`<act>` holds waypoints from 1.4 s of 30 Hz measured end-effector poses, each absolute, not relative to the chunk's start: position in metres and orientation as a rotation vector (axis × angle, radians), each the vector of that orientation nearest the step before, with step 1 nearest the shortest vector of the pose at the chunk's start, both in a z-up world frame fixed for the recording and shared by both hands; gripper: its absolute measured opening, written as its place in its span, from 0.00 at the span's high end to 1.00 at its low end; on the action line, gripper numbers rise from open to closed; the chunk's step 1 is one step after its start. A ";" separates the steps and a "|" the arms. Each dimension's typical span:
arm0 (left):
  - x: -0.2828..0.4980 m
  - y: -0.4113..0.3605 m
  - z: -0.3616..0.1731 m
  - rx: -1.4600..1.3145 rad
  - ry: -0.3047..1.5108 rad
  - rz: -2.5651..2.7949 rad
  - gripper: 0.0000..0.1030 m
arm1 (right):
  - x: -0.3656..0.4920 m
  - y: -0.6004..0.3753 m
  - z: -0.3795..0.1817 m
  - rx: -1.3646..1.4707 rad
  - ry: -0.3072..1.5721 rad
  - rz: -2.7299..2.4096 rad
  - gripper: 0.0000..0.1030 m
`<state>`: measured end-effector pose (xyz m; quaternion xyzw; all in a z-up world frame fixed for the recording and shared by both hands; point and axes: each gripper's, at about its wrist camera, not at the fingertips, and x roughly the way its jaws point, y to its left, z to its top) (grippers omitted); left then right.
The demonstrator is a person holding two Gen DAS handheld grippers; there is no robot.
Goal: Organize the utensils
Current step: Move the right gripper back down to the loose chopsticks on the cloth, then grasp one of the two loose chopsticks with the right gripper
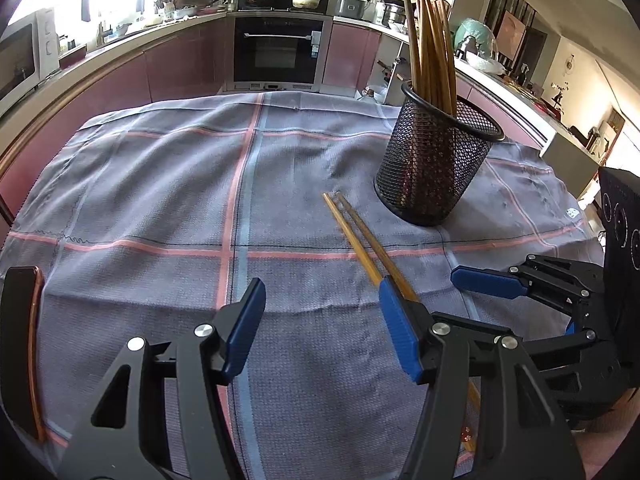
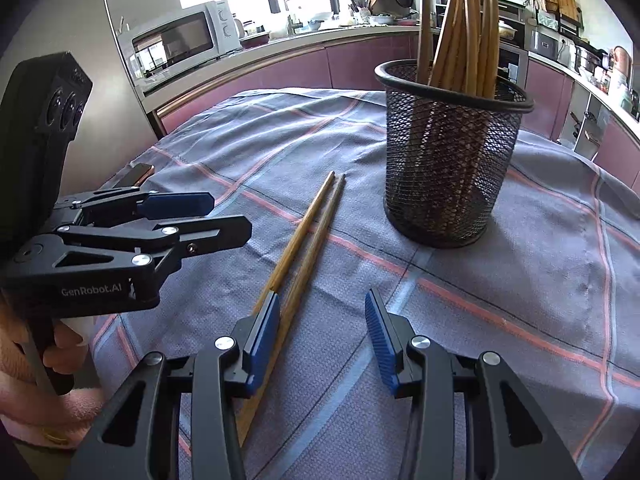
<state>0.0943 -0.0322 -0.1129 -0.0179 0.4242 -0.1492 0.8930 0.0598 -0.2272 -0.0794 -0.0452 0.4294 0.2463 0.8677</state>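
Right wrist: both grippers [image 2: 322, 338] [image 1: 322, 326] spread wide, empty; chopstick pair [image 2: 310, 232] beside mesh holder [image 2: 448, 160]

Two loose chopsticks beside a filled mesh holder
Wooden pair of chopsticks [image 2: 308, 236] lies flat, side by side, frame centre; black mesh holder [image 2: 448, 160] stands upright, upper right, packed with chopsticks

left claw [image 1: 322, 330] and right claw [image 2: 322, 340] both agape, side by side

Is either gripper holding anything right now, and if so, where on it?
Nothing. The left gripper and right gripper are open; the two chopsticks lie on the tablecloth.
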 end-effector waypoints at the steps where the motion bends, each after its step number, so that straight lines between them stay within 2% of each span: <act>1: 0.094 -0.033 -0.113 -0.035 0.881 -0.312 0.43 | 0.060 -0.229 -0.079 -0.091 0.900 0.513 0.60; 39: 0.093 -0.063 -0.130 0.059 0.935 -0.350 0.44 | 0.071 -0.247 -0.072 -0.003 0.891 0.530 0.60; 42: 0.091 -0.062 -0.130 0.063 0.935 -0.361 0.50 | 0.073 -0.245 -0.070 -0.008 0.887 0.533 0.60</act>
